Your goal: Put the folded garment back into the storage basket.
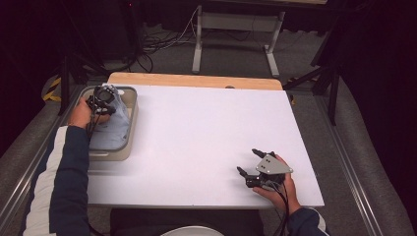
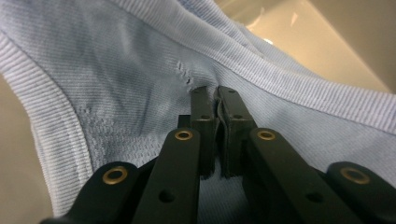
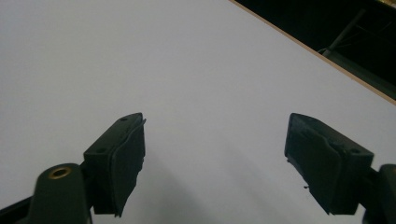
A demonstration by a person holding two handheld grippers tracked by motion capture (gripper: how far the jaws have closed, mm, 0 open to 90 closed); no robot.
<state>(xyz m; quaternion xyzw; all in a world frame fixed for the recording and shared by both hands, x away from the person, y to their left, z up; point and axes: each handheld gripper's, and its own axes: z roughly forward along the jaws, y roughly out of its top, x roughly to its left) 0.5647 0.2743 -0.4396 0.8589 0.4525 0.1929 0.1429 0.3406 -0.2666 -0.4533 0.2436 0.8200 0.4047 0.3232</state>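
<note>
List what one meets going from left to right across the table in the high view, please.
Left gripper, shut on the light blue garment that lies in the beige tub → bare white table top → right gripper, open, resting near the front edge.

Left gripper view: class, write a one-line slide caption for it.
Left gripper shut on a fold of pale blue ribbed cloth lying in a beige bin.

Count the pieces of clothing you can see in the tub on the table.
1: a light blue garment lies in the beige tub at the table's left edge, with the left gripper pinching its fabric. More could be hidden beneath it.
</note>
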